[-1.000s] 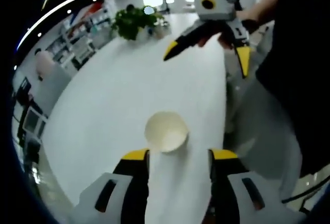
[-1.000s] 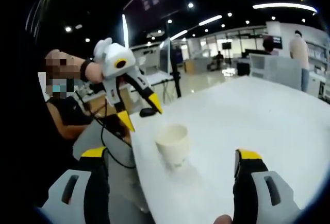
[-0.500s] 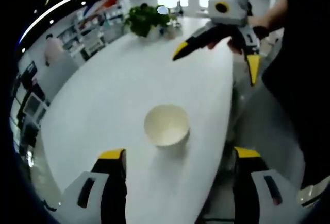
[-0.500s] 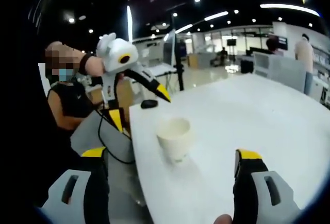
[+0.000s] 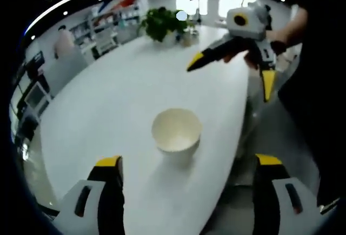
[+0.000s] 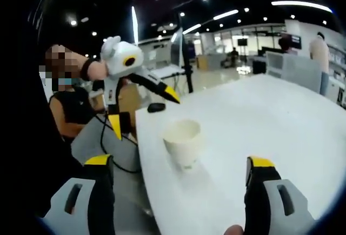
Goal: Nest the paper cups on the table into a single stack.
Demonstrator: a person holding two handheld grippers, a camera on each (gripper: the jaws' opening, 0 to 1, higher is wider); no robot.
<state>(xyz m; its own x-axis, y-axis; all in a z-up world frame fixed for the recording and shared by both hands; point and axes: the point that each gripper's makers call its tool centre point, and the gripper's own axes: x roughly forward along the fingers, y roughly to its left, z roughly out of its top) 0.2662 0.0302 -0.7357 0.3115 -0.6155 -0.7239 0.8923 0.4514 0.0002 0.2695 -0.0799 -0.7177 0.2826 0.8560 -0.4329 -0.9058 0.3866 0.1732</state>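
In the left gripper view, the left gripper (image 5: 186, 178) is seen nearest, its yellow-tipped jaws spread wide and released, nothing held between them. Just beyond them a white paper cup (image 5: 176, 133) stands upright, mouth up, on the white oval counter (image 5: 108, 105), near the counter's edge on the person's side. In the right gripper view the same cup (image 6: 183, 141) is seen ahead of the right gripper (image 6: 181, 178), whose jaws are likewise parted and empty. A single cup, or a nested stack reading as one, is all that can be made out, so the nesting is judged either finished or not separable from these views. Both grippers are held above the counter's edge, angled toward the cup from opposite sides. Farther off, a green potted plant (image 5: 162, 23) stands at the counter's far end.
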